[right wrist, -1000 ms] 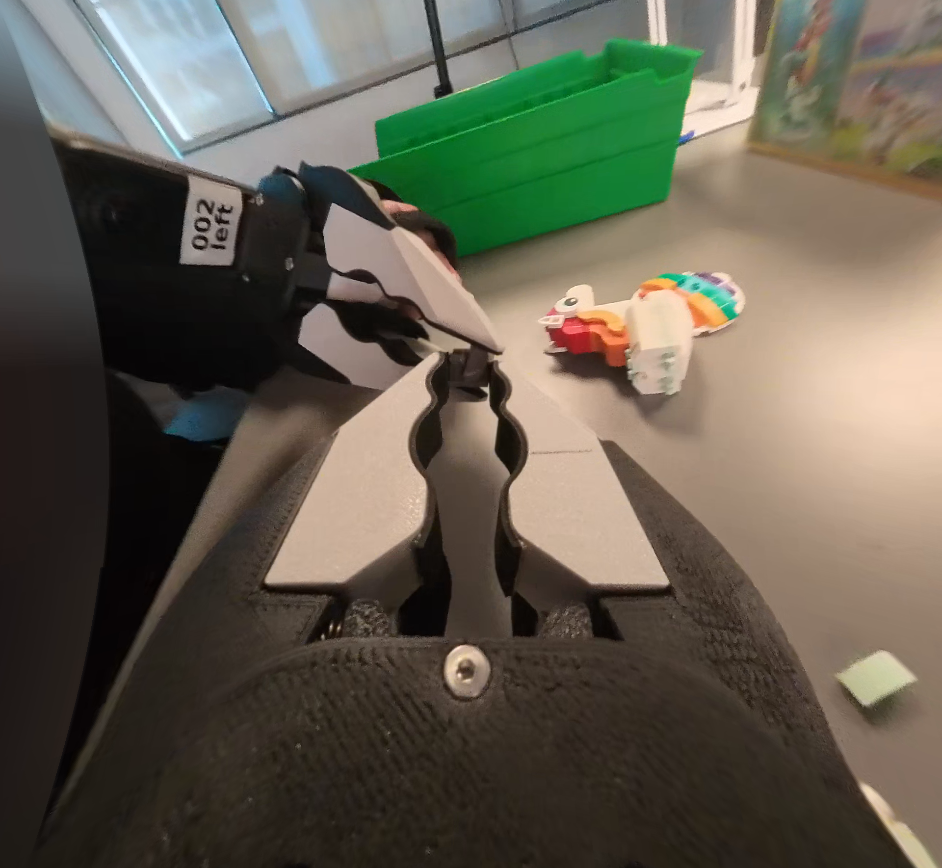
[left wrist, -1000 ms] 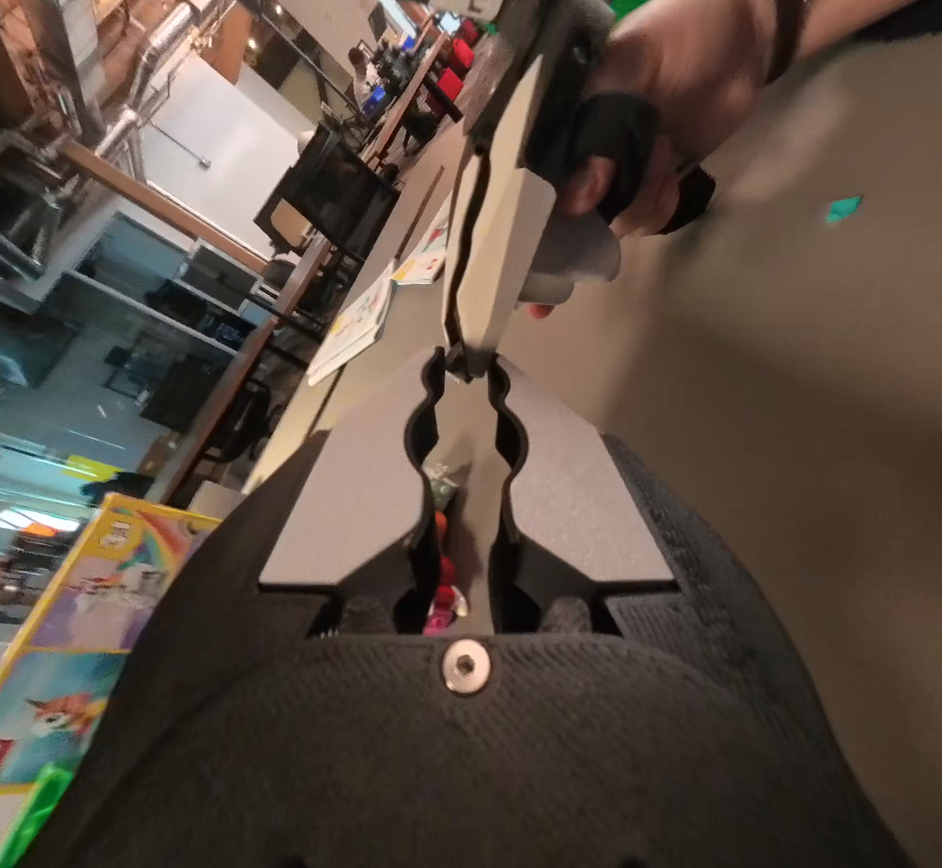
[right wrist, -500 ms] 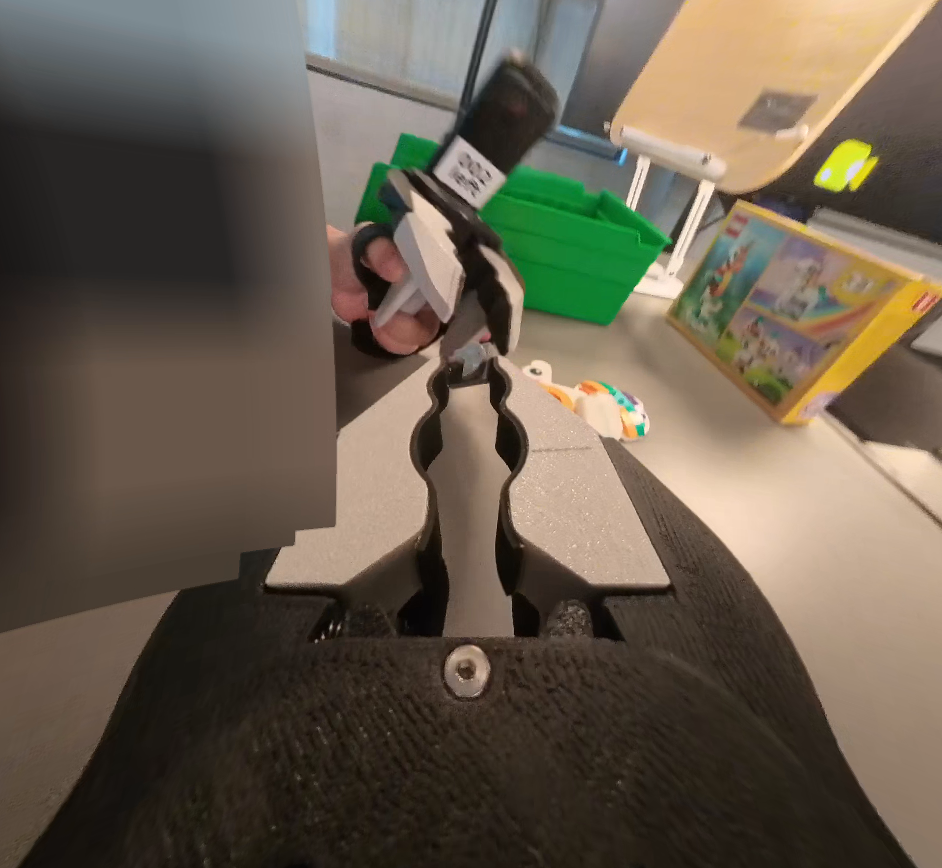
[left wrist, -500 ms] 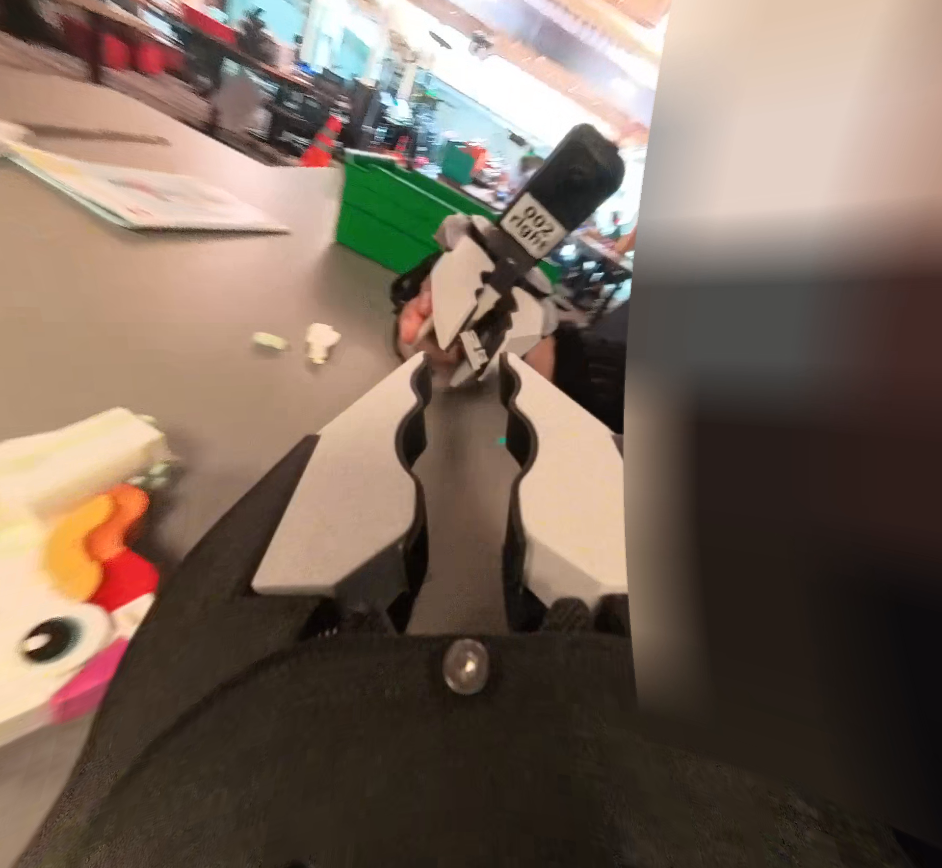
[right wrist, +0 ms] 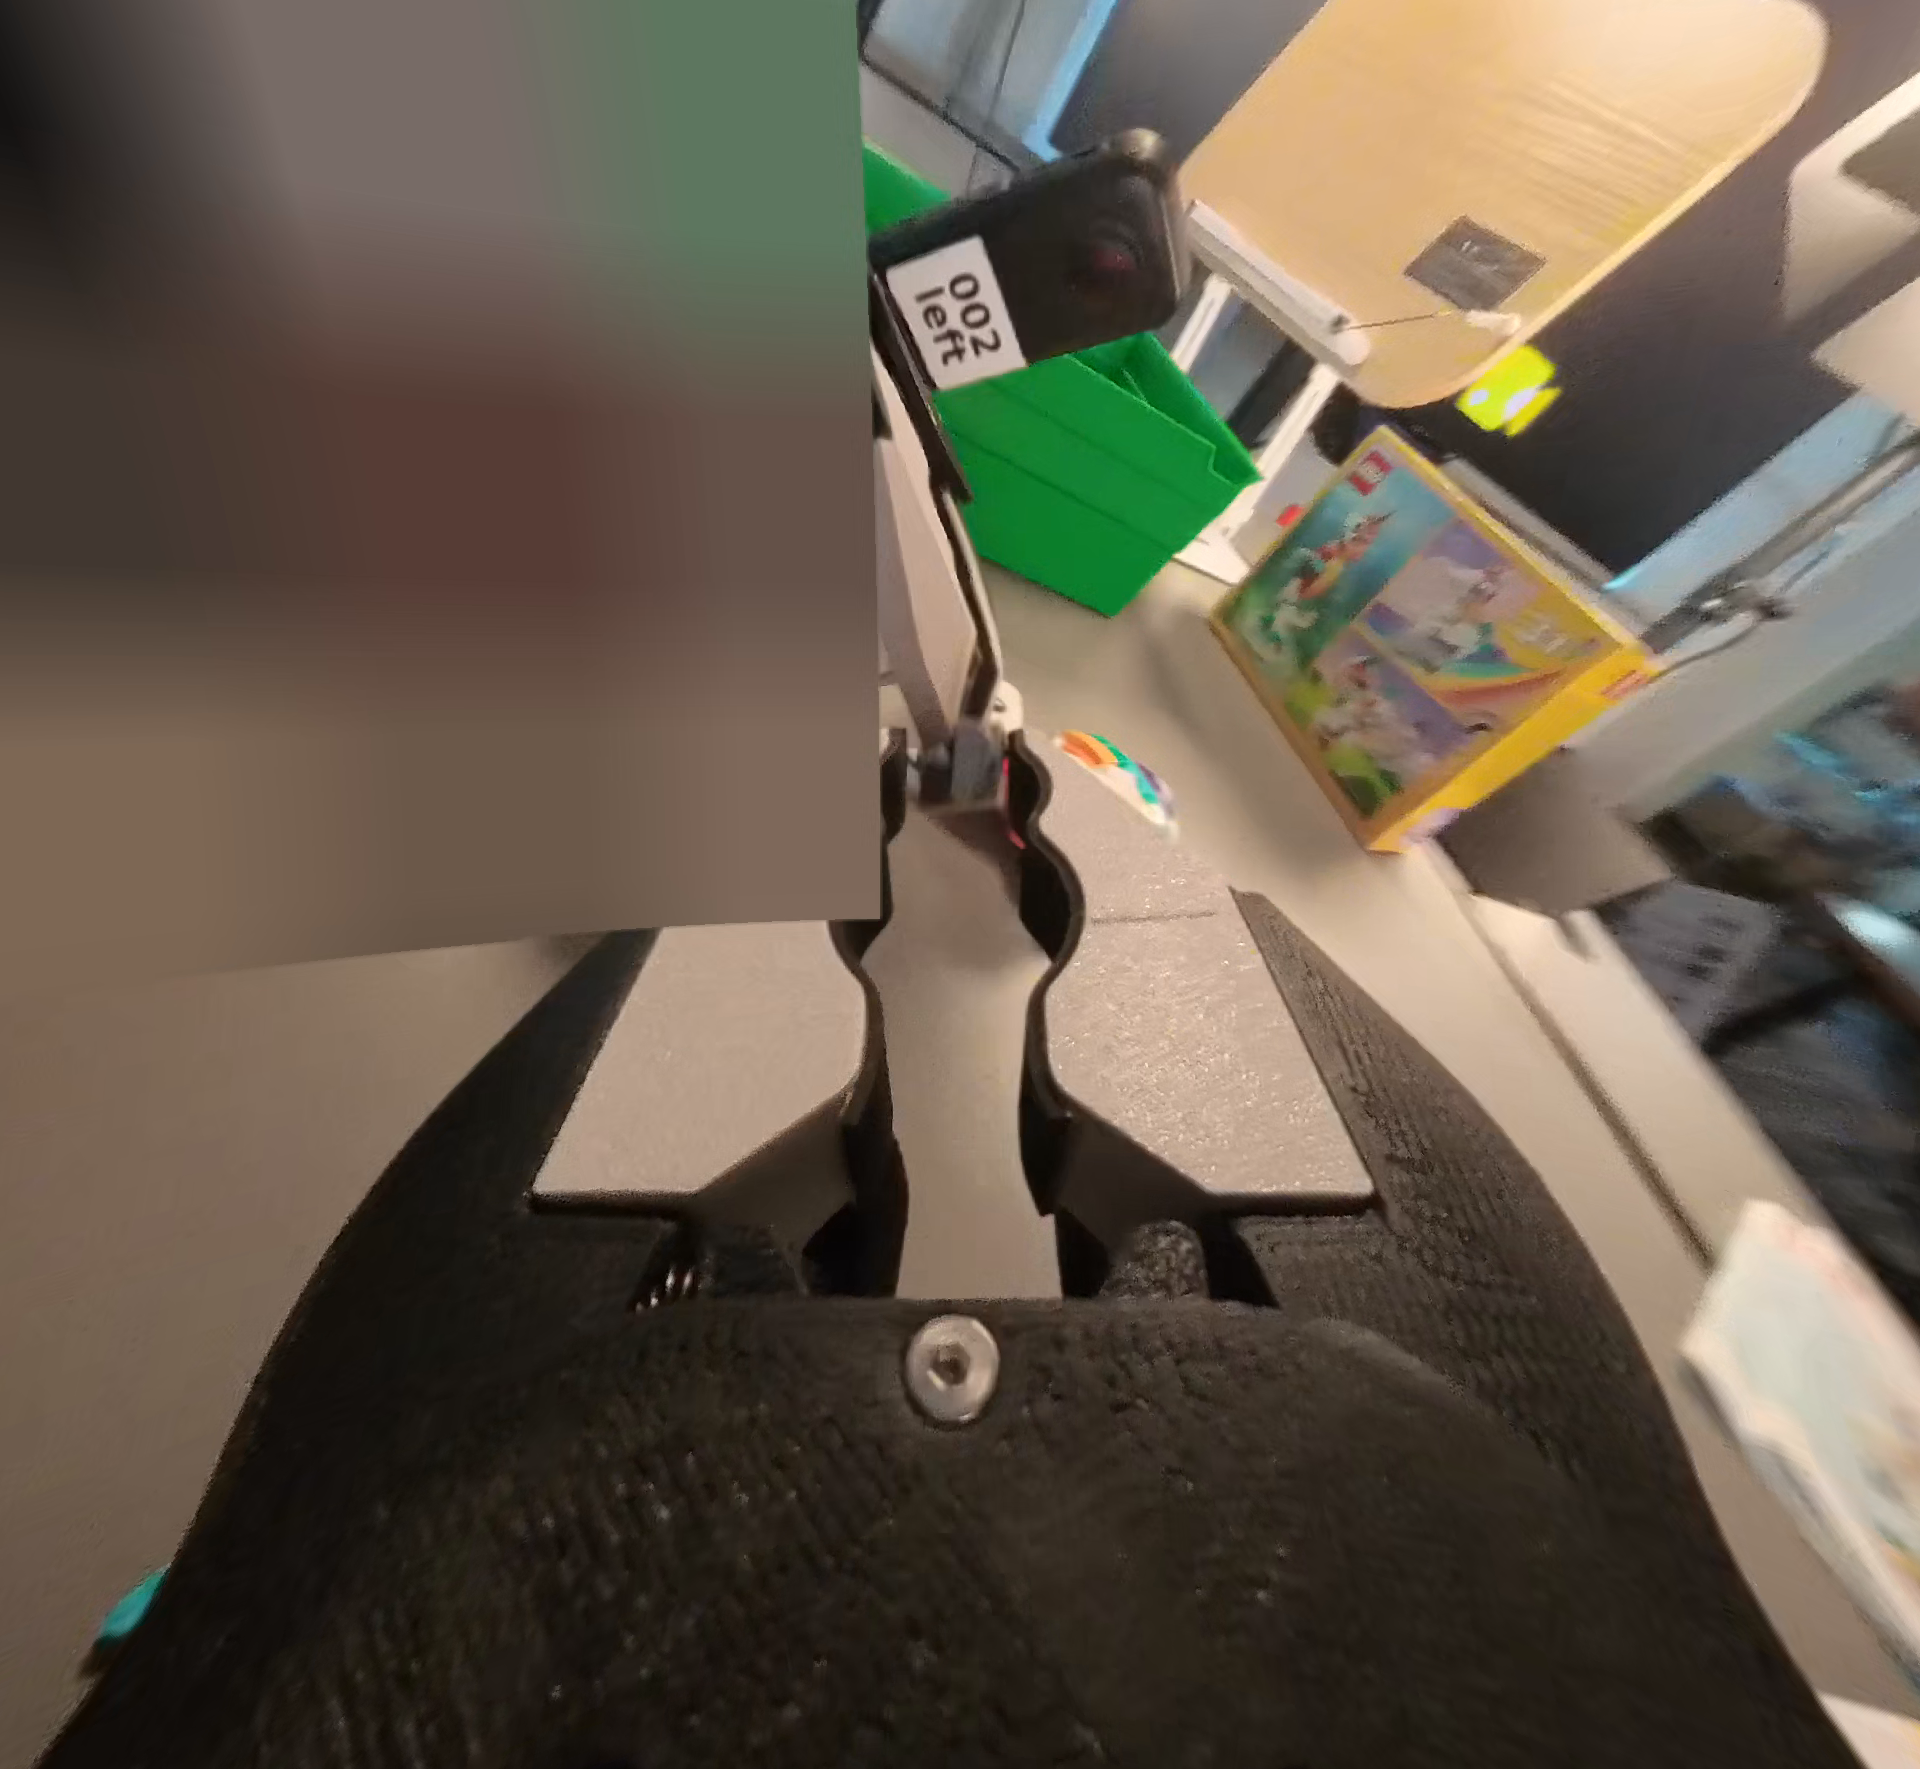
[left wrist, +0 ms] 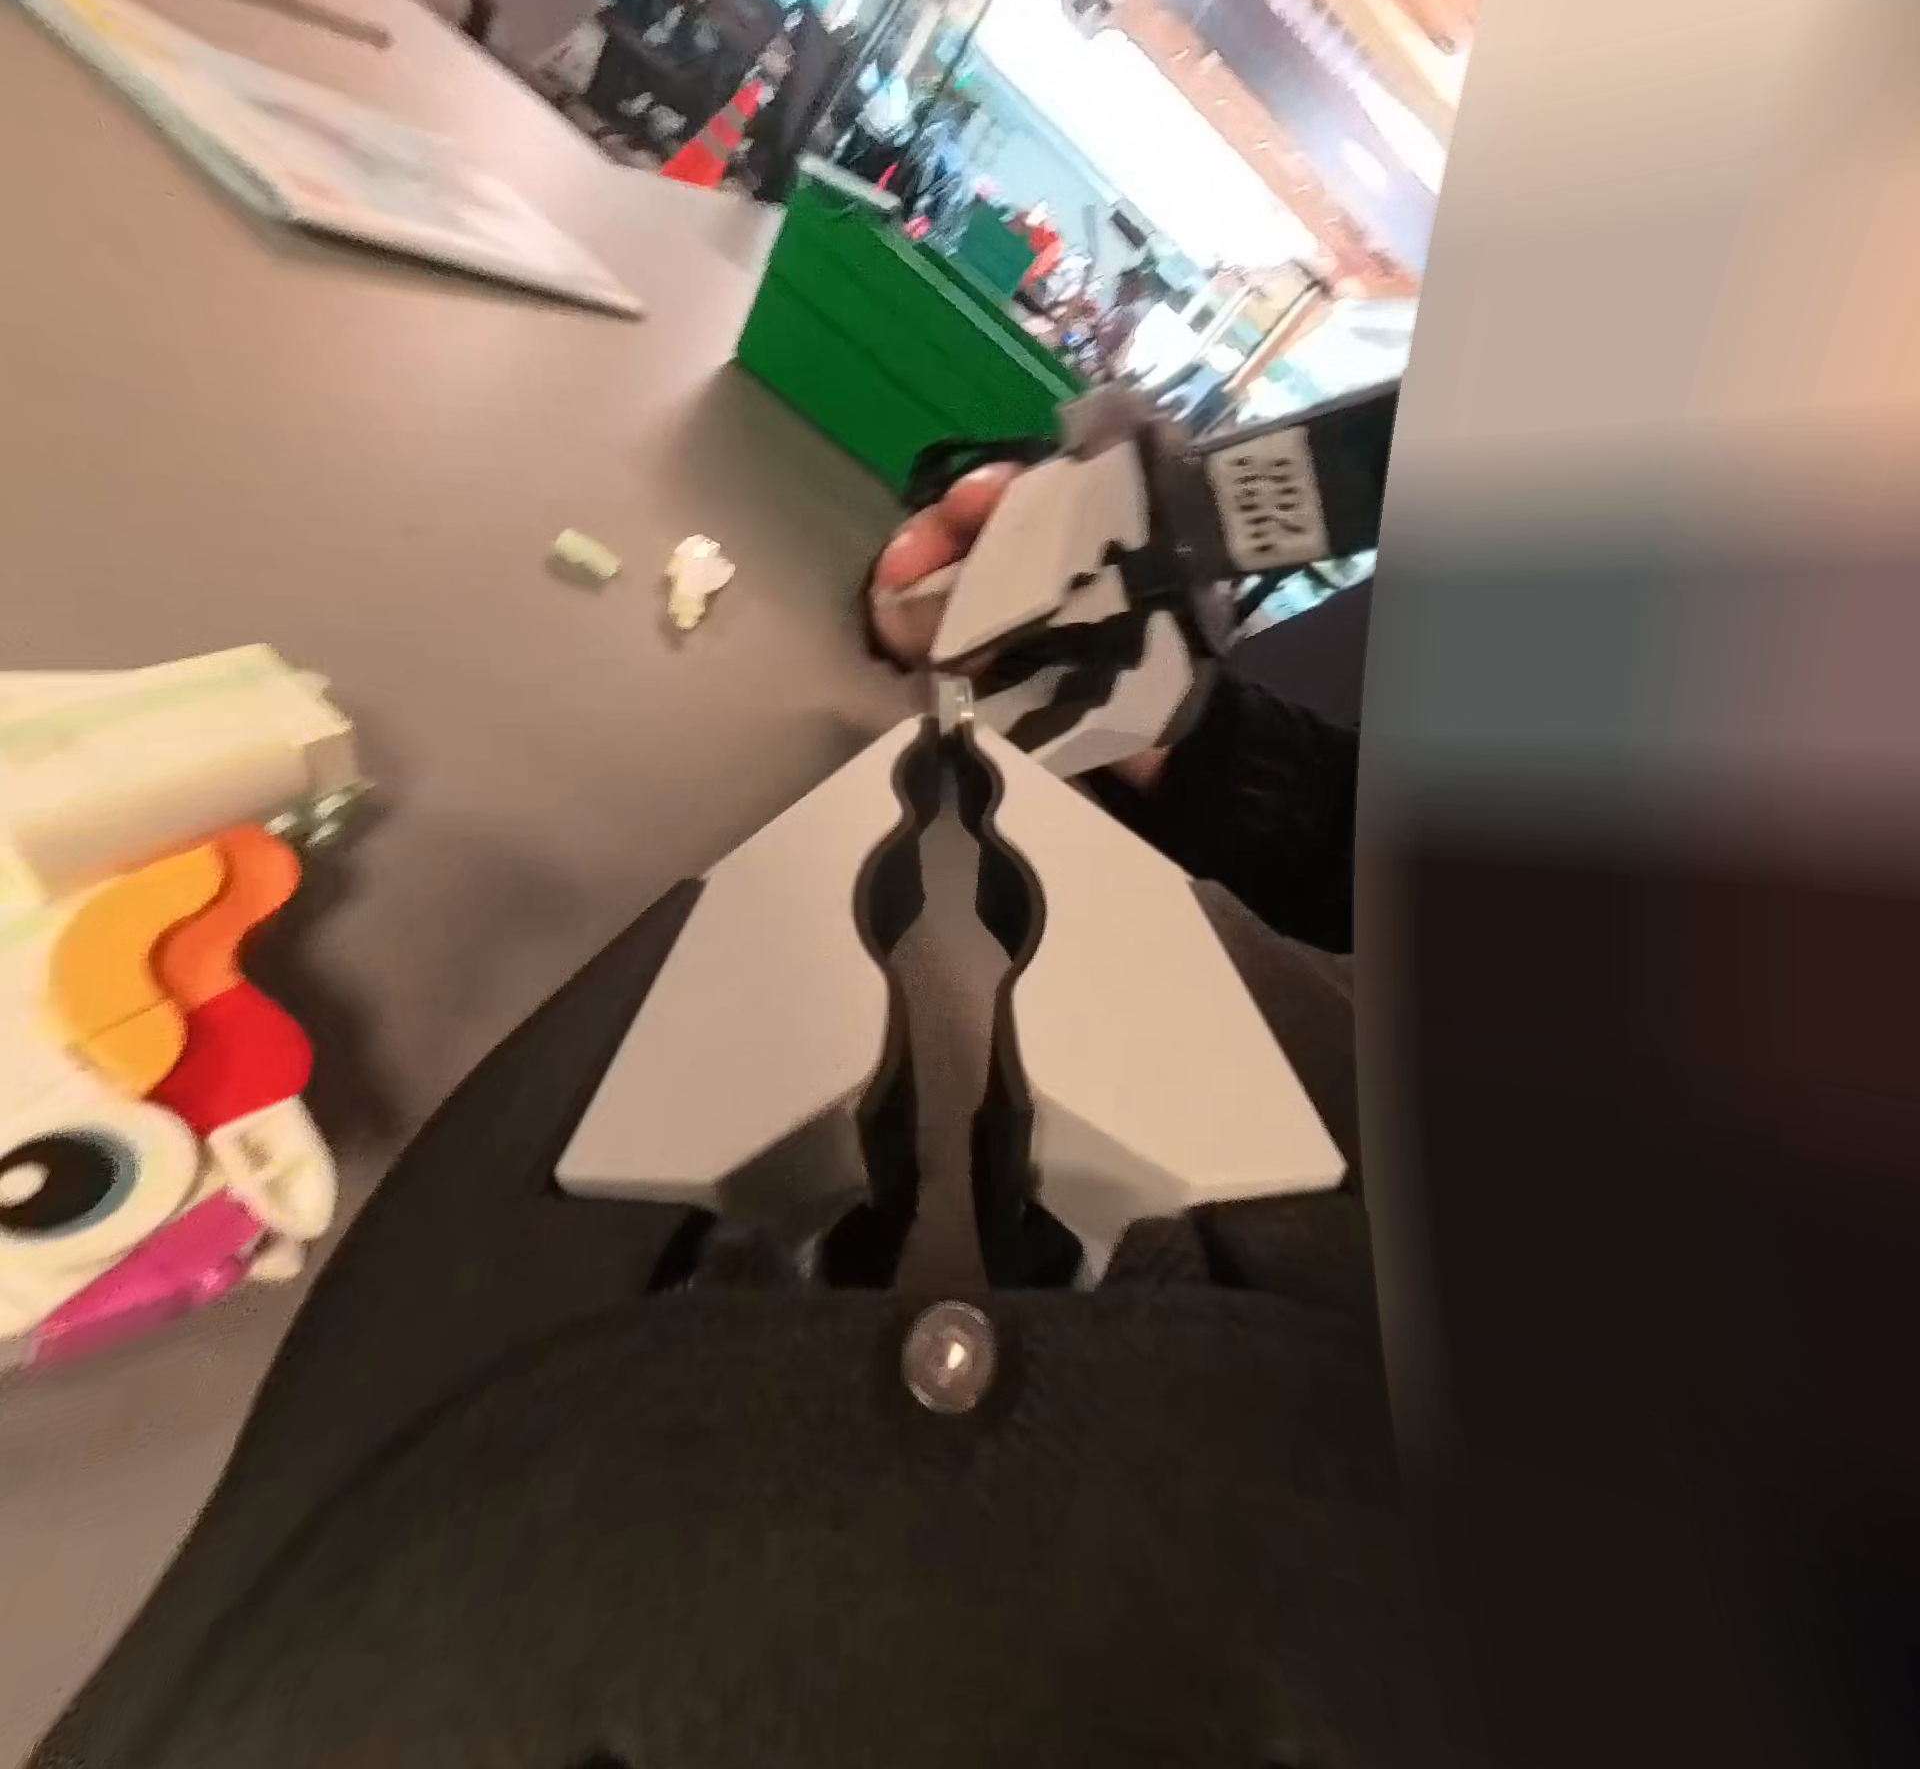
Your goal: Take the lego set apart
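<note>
My left gripper (left wrist: pixel 951 751) is shut on a small grey lego piece (left wrist: pixel 954 705) at its tips. My right gripper (left wrist: pixel 961 680) meets it tip to tip from the upper right and pinches the same piece. In the right wrist view the right gripper (right wrist: pixel 961 774) holds the grey piece (right wrist: pixel 975 765), with the left gripper's fingers (right wrist: pixel 925 576) coming down onto it; a blurred patch hides the right gripper's left tip. The unicorn lego model (left wrist: pixel 156 992) lies on the grey table (left wrist: pixel 364 431) at the left, and part of it shows in the right wrist view (right wrist: pixel 1120 772).
A green bin (left wrist: pixel 883 337) (right wrist: pixel 1070 483) stands at the back. The yellow lego box (right wrist: pixel 1423 639) stands to the right. An instruction booklet (left wrist: pixel 312 150) lies far left. Two small loose pieces (left wrist: pixel 587 558) (left wrist: pixel 698 571) lie mid-table. A teal piece (right wrist: pixel 130 1605) lies near.
Both grippers have turned while staying tip to tip above the table. The left gripper's jaws have narrowed onto the small grey piece. The unicorn model has not moved.
</note>
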{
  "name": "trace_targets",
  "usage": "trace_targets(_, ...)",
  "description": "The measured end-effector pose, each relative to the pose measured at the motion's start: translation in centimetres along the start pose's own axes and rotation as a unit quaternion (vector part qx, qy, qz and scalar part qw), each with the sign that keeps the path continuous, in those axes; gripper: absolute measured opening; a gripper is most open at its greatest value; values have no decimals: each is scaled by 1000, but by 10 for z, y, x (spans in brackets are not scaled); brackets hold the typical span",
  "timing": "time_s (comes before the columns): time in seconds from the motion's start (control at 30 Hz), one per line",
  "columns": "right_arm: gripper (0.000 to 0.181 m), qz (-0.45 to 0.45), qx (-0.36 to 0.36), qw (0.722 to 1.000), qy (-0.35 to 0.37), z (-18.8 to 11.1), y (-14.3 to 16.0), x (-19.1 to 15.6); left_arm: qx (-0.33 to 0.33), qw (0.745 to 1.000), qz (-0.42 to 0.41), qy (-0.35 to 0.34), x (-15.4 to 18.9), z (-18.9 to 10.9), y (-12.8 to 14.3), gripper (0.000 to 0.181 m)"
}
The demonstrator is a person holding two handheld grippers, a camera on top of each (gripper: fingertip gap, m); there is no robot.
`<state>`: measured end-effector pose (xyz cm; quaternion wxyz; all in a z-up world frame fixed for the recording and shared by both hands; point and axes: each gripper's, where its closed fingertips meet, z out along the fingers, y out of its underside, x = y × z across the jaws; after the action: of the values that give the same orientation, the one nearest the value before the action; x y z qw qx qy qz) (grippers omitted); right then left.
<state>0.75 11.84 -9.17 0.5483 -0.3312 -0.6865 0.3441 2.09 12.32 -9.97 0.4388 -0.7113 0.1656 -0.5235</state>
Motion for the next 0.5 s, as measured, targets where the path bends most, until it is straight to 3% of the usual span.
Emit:
trace_targets(0.03, 18, -28, -11, 999, 12, 1, 0, 0, -6, 1000, 0, -16, -4, 0, 1, 2)
trace_targets(0.23, 8, -125, -105, 986, 28, 6, 19, -3, -32, 996, 3, -79, -21, 0, 7, 2)
trace_targets(0.5, 8, -80, -143, 986, 17, 6, 33, -2, -59, 991, 26, -118, -30, -3, 13, 2)
